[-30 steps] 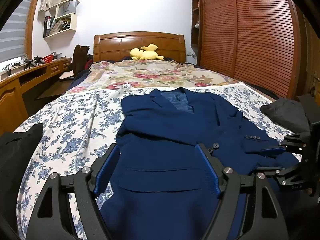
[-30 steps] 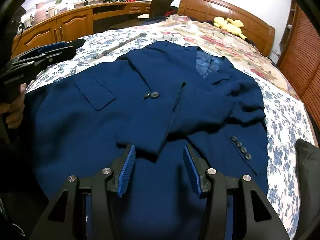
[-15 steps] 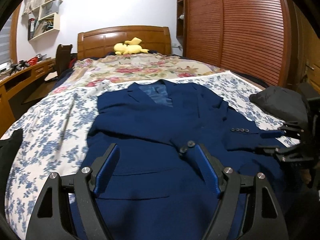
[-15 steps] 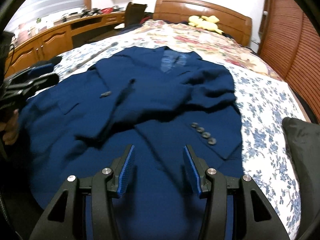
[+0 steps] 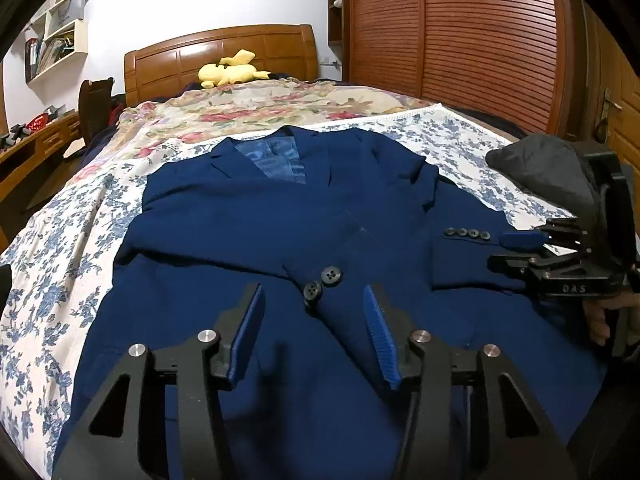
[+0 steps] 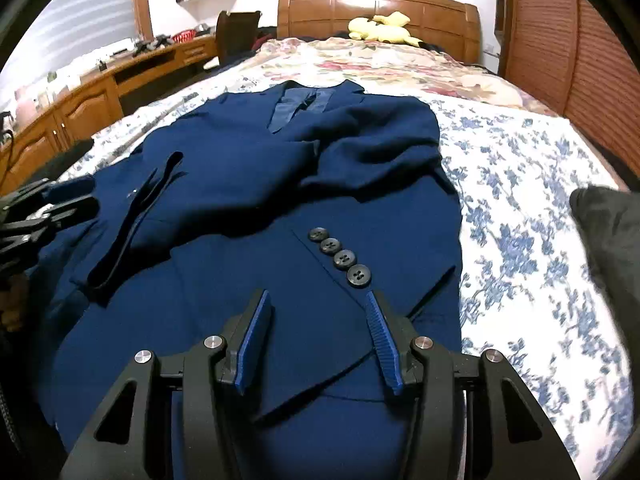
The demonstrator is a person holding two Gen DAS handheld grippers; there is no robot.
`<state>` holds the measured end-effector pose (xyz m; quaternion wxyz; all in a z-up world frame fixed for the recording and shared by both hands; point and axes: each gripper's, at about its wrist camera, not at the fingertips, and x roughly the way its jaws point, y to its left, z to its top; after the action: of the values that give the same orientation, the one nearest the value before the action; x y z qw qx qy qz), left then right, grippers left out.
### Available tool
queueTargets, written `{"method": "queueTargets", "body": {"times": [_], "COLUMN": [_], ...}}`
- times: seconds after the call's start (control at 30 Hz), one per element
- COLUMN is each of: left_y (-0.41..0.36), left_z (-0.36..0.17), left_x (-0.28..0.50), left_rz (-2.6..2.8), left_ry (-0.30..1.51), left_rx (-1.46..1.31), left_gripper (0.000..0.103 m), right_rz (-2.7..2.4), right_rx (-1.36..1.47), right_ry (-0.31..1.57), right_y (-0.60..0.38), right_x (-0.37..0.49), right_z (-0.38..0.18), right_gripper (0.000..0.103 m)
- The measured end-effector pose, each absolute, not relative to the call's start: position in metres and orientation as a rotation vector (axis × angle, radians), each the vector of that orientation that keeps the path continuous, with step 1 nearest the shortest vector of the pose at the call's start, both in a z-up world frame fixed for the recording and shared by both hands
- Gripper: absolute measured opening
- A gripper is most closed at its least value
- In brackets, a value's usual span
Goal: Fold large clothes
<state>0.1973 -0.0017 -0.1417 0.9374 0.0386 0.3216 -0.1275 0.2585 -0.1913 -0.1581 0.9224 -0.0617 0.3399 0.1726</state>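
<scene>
We hold both tools wide, gripping nothing: left tool (image 5: 312, 320), right tool (image 6: 316, 324). The navy jacket (image 5: 280, 232) lies on the bed (image 5: 52, 240) (sleeve buttons (image 6: 340, 258) at twelve o'clock of the right tool).

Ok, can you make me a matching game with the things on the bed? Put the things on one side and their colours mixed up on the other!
Things:
1. jacket
2. plush toy
3. cuff buttons
4. headboard

Colours:
A. yellow
B. brown wood
C. navy blue
D. dark grey

Pairs: 1-C, 2-A, 3-D, 4-B
</scene>
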Motion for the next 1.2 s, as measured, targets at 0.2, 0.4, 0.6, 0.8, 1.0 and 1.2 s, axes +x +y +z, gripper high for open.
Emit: {"method": "queueTargets", "body": {"times": [0.2, 0.4, 0.6, 0.8, 1.0, 1.2], "left_y": [-0.017, -0.038, -0.06, -0.064, -0.051, -0.011], "left_z": [-0.134, -0.124, -0.131, -0.144, -0.125, -0.069], "left_x": [0.211, 0.234, 0.259, 0.262, 0.245, 0.245], "left_rz": [-0.242, -0.247, -0.228, -0.186, -0.159, -0.072], "left_ry": [0.656, 0.68, 0.758, 0.839, 0.803, 0.703], "left_rx": [0.089, 0.097, 0.13, 0.189, 0.248, 0.274], "left_gripper": [0.052, 0.052, 0.052, 0.015, 0.003, 0.003], "right_rz": [0.374, 0.38, 0.375, 0.353, 0.349, 0.348], "right_rx": [-0.119, -0.107, -0.122, -0.128, -0.137, -0.146], "right_ry": [0.696, 0.701, 0.694, 0.695, 0.679, 0.669], "right_y": [-0.197, -0.202, -0.204, -0.206, -0.202, -0.202], "right_x": [0.258, 0.255, 0.245, 0.242, 0.235, 0.233], "right_z": [-0.16, -0.16, -0.159, -0.155, -0.147, -0.145], "right_gripper": [0.051, 0.051, 0.051, 0.051, 0.051, 0.051]}}
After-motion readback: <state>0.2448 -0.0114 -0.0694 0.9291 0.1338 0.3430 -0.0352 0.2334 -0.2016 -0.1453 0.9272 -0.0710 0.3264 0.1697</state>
